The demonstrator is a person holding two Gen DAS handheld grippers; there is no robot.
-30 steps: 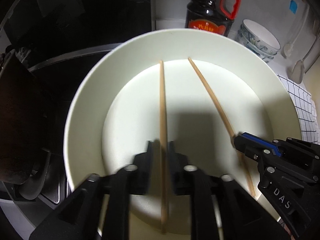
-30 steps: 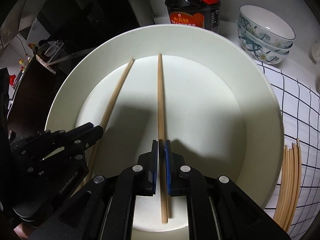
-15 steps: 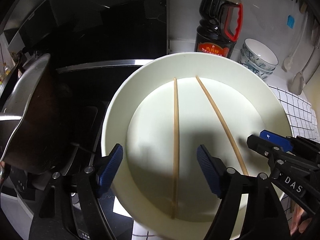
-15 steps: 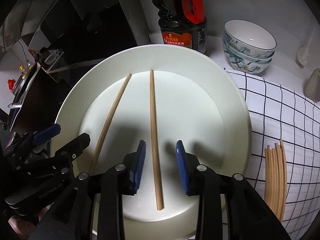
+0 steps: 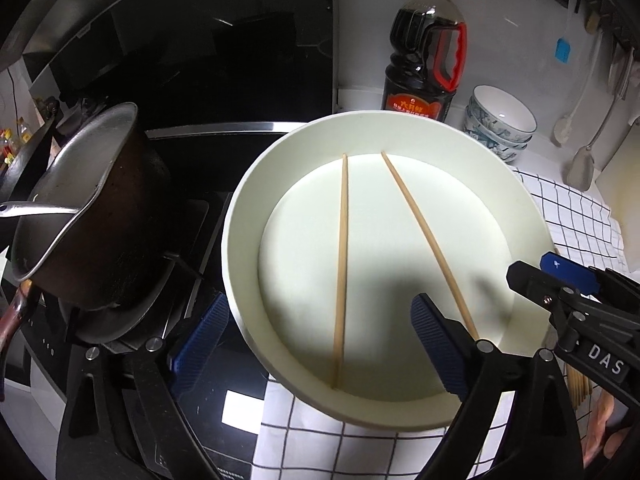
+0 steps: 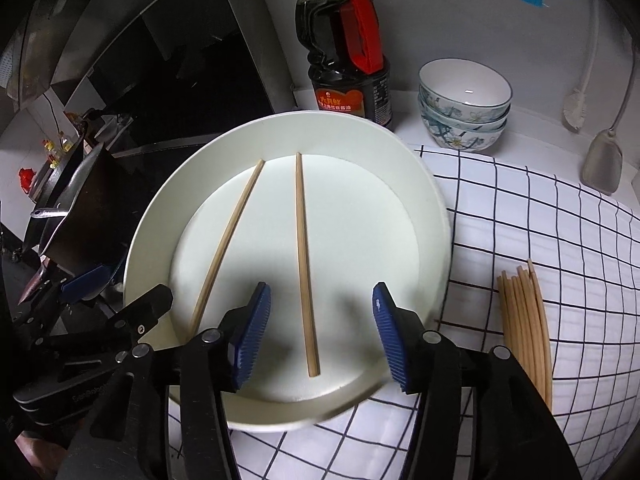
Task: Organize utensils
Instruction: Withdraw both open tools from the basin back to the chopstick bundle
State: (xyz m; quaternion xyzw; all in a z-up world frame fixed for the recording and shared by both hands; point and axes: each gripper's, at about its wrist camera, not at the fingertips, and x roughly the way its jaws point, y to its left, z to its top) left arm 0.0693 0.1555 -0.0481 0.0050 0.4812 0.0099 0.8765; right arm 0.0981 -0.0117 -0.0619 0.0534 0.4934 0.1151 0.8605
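Both released and backed off: left gripper [image 5: 320, 344] and right gripper [image 6: 320, 340] now wide open, two chopsticks [image 6: 305, 268] lying on plate [image 6: 424, 200]. Place step looks done; next, fetch from bundle [image 6: 524, 320] right of plate.

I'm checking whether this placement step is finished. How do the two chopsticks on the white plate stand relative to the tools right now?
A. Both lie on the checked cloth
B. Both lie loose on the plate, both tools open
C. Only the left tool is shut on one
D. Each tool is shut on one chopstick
B: the left chopstick and right chopstick lie on the plate, while the left tool and right tool have their jaws spread, touching neither.
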